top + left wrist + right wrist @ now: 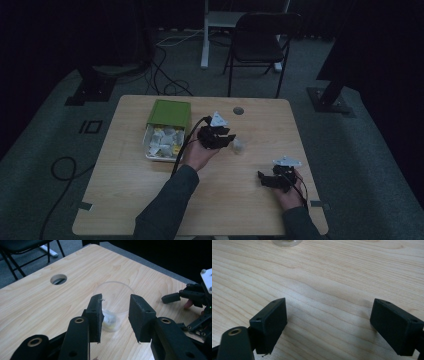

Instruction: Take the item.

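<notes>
At mid-bench, the left claw [115,312] gapes empty just short of a clear cup [113,306] with a teabag inside, while the right claw [324,327] idles wide open near the right edge; grasping apparently remains.

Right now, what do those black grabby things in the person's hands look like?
Both tools are black. The left one and the right one each end in tongs, two flat, blocky pads, on arms with brass-ringed holes. Each carries a pale three-cornered plate on top and trails a black cable. The person wears dark grey-green sleeves.
</notes>
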Demonstrator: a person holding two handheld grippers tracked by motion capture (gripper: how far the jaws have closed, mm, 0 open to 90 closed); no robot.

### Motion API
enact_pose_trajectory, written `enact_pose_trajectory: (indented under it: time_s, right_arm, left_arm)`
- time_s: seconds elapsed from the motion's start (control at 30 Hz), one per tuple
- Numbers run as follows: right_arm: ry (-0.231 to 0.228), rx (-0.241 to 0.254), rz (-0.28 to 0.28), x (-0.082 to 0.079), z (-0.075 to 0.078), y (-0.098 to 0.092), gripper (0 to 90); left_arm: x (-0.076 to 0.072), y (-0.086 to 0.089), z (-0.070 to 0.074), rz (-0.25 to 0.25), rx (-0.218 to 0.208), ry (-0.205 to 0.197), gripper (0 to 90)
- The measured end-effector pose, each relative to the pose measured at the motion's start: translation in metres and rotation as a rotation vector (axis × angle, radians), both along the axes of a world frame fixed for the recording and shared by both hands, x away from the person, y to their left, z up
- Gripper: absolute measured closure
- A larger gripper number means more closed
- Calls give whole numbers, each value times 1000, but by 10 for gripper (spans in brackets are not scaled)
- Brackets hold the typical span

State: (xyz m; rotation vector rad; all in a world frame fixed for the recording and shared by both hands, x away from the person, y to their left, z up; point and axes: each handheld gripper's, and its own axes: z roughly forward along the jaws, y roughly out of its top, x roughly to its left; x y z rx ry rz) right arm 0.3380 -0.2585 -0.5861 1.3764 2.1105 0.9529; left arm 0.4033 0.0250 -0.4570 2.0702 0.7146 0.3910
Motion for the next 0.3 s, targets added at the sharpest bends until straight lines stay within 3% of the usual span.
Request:
enact_pose_trajectory:
  time_s: [0.3]
  right_arm:
    - [0,0,0,0,0,0,137]
  left_arm:
    - [-5,20,-1,15,-4,-1,636]
